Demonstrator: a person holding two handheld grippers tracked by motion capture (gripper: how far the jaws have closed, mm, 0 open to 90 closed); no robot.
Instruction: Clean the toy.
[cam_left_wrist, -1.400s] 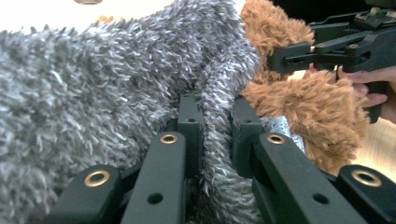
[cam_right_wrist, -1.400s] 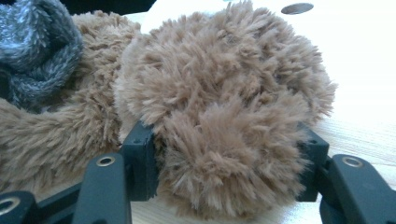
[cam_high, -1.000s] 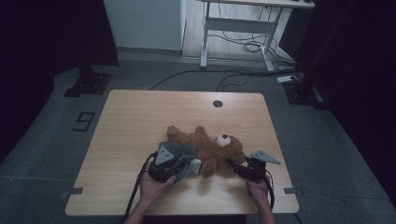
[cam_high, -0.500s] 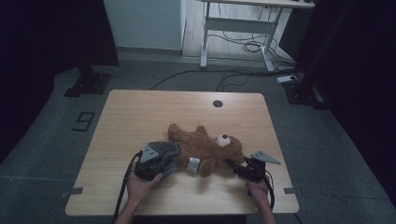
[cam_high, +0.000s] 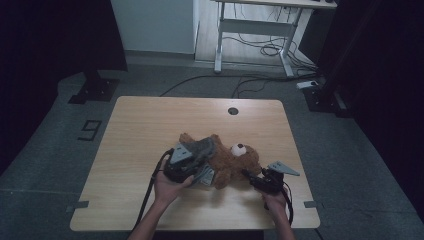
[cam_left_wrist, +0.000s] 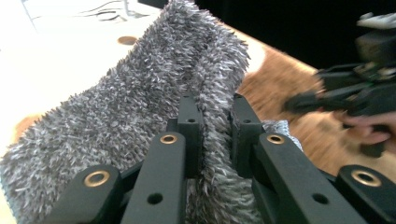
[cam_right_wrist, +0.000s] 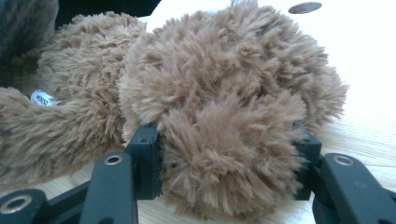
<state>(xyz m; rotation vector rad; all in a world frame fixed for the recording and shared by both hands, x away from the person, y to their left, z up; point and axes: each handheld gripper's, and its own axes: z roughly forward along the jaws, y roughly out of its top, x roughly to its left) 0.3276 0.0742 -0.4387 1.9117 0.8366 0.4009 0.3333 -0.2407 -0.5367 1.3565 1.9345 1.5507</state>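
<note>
Teddy bear (cam_high: 235, 162) undressing — our left tool (cam_left_wrist: 212, 140) pinches the grey garment (cam_left_wrist: 140, 93), right tool (cam_right_wrist: 224, 158) clamps a paw; next, peel it free.

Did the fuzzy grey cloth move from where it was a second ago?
Yes. The grey cloth, pinched in the left gripper, now lies higher across the teddy bear, nearer the table's round hole.
</note>
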